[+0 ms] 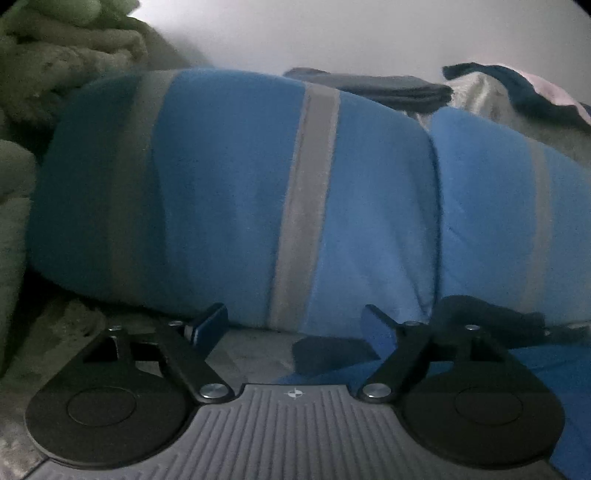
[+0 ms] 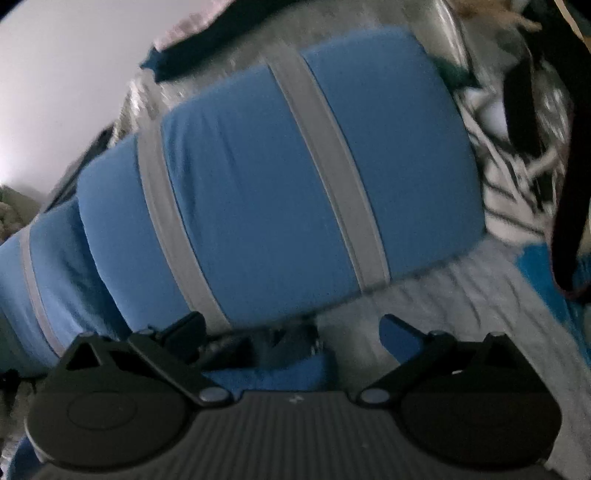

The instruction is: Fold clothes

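A blue garment with grey stripes (image 1: 236, 192) lies folded in a thick bundle and fills the left wrist view. It also fills the right wrist view (image 2: 258, 206), tilted. My left gripper (image 1: 295, 325) is open, its blue-padded fingers spread at the bundle's near edge, low over the bedding, holding nothing. My right gripper (image 2: 295, 332) is open too, fingers spread at the near edge of the same garment, with blue cloth just under it. Part of the other gripper (image 1: 491, 321) shows at the right in the left wrist view.
A green fuzzy blanket (image 1: 44, 92) is heaped at the left. Folded dark clothes (image 1: 388, 88) lie behind the bundle, and a dark blue garment (image 1: 517, 88) lies at the right. A black-and-white striped cloth (image 2: 517, 177) and a dark strap (image 2: 569, 184) lie right of the bundle. A pale wall (image 1: 332, 33) is behind.
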Available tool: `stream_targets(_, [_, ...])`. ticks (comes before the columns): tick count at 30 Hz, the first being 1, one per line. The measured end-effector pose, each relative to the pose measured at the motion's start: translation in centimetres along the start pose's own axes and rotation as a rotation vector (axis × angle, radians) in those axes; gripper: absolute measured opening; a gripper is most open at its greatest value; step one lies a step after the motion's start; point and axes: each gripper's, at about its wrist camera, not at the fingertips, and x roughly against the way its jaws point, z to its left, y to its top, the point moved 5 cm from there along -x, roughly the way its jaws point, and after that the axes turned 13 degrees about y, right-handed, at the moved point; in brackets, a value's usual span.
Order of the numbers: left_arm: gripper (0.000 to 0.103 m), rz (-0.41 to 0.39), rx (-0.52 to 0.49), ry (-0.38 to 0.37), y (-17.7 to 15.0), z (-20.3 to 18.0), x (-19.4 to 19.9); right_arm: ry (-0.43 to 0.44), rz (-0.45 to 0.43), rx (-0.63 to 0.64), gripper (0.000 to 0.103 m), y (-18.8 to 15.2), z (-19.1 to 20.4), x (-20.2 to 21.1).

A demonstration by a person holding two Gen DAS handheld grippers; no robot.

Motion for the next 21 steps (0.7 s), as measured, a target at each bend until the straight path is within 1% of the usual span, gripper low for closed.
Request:
stream_targets(3, [0.08, 0.028, 0.055, 0.014, -0.6, 1.3, 1.0, -0.025, 0.013, -0.015, 0.103, -0.9, -0.1, 0.8])
stream_targets(5, [0.082, 0.034, 0.062, 0.035, -0.8, 1.5, 1.7, -0.055, 0.014, -0.013, 0.103, -1.5, -0.1, 1.5])
stream_targets(8, [0.083, 0.032, 0.06, 0.046, -1.5, 2.2, 3.1, -0.143, 0.03, 0.005, 0.103, -2.1, 0.3, 2.0])
stream_targets(11, [0.084, 0.037, 0.055, 0.049, -2.5, 2.8, 4.4, -0.255, 0.059, 0.043, 0.103, -2.9, 0.5, 2.1])
stream_targets(12, [0.084, 0.039, 0.056, 0.045, -2.7, 2.9, 4.7, -0.281, 0.063, 0.056, 0.103, -3.2, 0.7, 2.3])
stream_targets(16, [0.084, 0.049, 0.066, 0.037, -3.6, 3.7, 5.6, -0.315, 0.078, 0.097, 0.103, -4.3, 1.6, 3.0])
stream_targets(21, [0.084, 0.066, 0.13, 0.029, -4.2, 5.1, 6.5, -0.306, 0.082, 0.128, 0.103, -5.0, 2.7, 3.6])
